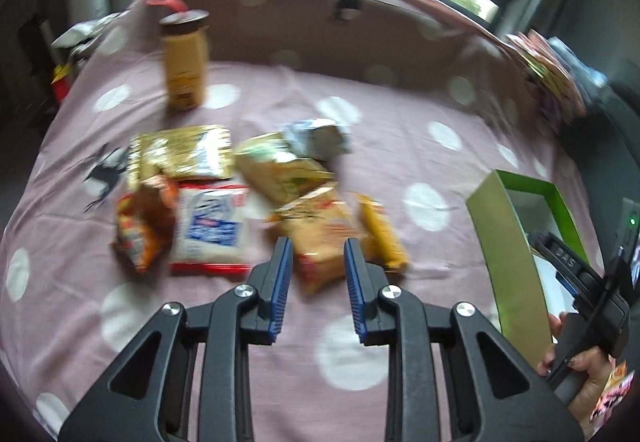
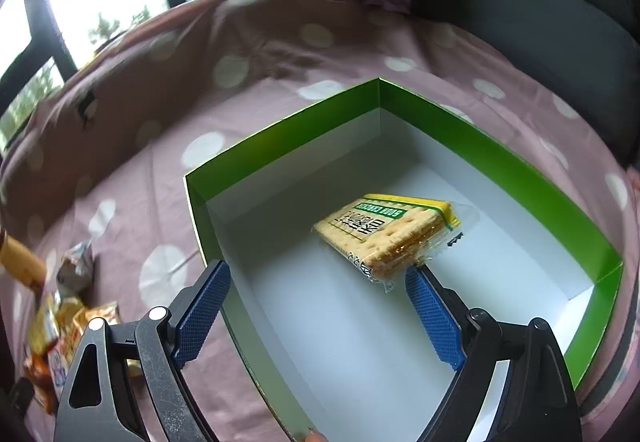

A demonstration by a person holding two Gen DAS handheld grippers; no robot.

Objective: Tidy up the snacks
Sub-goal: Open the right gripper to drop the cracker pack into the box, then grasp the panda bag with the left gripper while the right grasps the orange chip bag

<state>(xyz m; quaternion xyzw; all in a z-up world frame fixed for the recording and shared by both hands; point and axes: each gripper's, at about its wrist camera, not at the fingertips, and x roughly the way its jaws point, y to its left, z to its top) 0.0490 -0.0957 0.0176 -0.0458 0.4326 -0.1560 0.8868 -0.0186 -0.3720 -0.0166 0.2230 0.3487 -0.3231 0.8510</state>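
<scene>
One cracker pack (image 2: 390,232) flat inside one green box (image 2: 500,158), right gripper (image 2: 316,306) wide open, empty, left gripper (image 1: 318,274) half open, empty, over roughly seven snack packs (image 1: 208,226), one bottle (image 1: 186,62) upright, polka-dot bed (image 1: 400,146).

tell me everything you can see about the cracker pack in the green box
The cracker pack is a clear wrapper with a yellow end, a green label band and black characters, showing a stack of pale square crackers. It lies flat and askew on the white floor of the open green box, alone there. The right gripper hangs open above its near end.
</scene>
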